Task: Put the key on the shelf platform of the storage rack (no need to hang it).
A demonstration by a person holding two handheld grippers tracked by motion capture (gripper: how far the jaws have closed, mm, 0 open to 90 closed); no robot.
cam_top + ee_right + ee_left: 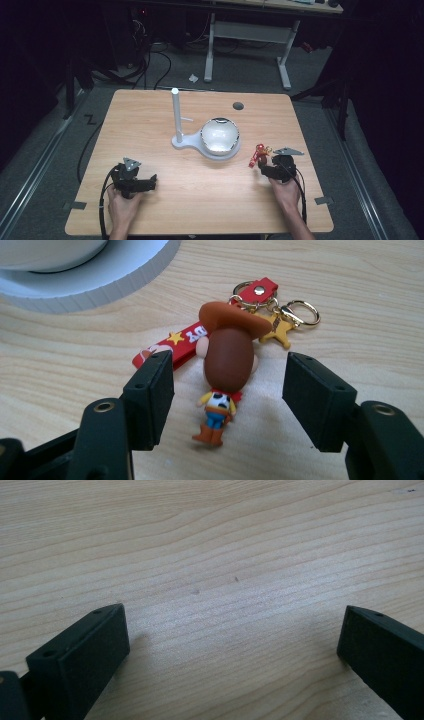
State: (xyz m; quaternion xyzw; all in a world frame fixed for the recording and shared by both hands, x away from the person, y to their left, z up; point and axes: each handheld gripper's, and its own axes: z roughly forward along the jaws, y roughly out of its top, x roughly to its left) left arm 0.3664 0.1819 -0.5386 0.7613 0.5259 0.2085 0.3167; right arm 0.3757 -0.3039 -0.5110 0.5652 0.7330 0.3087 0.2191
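While the left gripper (145, 184) rests with its jaws spread wide over bare table (225, 540), the right gripper (227, 390) sits with its jaws apart on either side of a cowboy keychain (225, 365), touching nothing. The figure lies on the wood at the gripper's twelve o'clock, its red strap (185, 340) trailing toward ten o'clock, near a white stand (220, 150).

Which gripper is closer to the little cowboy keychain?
The right gripper: the cowboy keychain lies between its open jaws, untouched. The left gripper rests far across the table, jaws open.
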